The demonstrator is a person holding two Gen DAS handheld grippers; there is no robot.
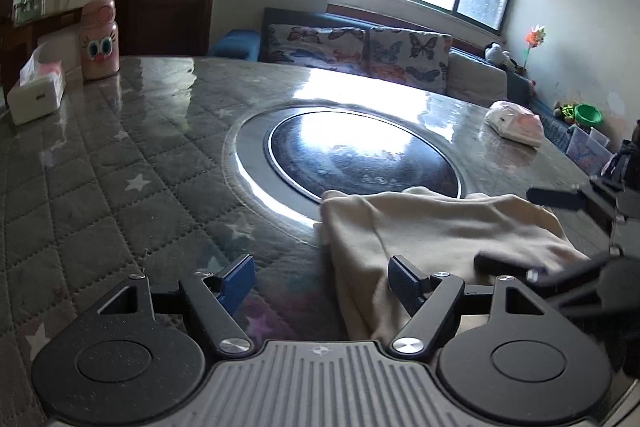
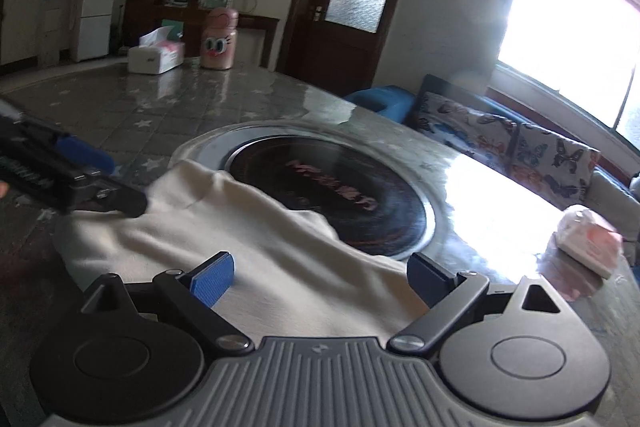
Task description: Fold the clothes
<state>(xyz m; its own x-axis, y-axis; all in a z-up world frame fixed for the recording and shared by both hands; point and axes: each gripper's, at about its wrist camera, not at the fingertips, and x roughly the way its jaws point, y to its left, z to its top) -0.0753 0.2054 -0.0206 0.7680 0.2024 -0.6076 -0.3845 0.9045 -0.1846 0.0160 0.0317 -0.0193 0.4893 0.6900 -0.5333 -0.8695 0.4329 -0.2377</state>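
A cream garment (image 1: 432, 227) lies crumpled on the table, its far edge over the rim of the round black hob (image 1: 360, 151). My left gripper (image 1: 322, 281) is open; the garment's left edge lies beneath its right finger, and nothing is gripped. In the right wrist view the garment (image 2: 240, 227) spreads under my right gripper (image 2: 320, 279), which is open wide with cloth below the gap and no pad pressing it. The left gripper (image 2: 104, 177) shows at the garment's left end. The right gripper (image 1: 532, 231) hovers over the cloth's right side.
The table (image 1: 120, 167) has a grey quilted star cover under glass. A white tissue box (image 1: 36, 91) and a pink cartoon bottle (image 1: 99, 41) stand at the far left. A plastic-wrapped pack (image 1: 516, 123) lies at the far right. A butterfly-print sofa (image 1: 360, 51) runs behind.
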